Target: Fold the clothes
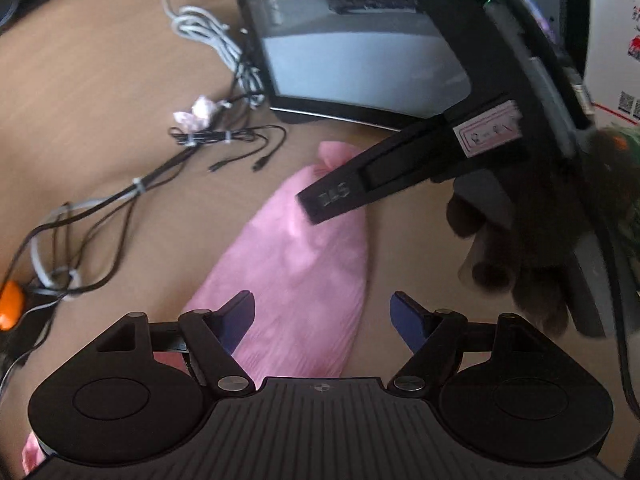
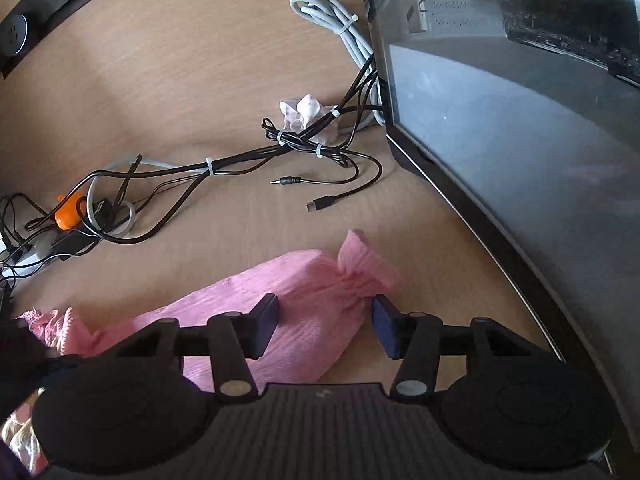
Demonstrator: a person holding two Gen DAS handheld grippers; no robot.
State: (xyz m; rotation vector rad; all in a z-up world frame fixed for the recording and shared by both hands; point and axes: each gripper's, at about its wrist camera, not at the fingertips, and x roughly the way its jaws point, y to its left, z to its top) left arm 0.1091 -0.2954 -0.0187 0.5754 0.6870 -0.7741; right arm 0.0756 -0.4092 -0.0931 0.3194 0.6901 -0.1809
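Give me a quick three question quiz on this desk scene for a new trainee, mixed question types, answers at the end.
1. True or false: the pink garment lies on the wooden desk.
2. Multiple choice: in the right wrist view, what lies beside the loose black plugs? A) a cable bundle B) a mug C) a book
3. Fill in: in the left wrist view, the left gripper hangs over the garment with its jaws ____.

Key: 1 true; 2 A; 3 open. In that view the right gripper reaches over the garment's far end.
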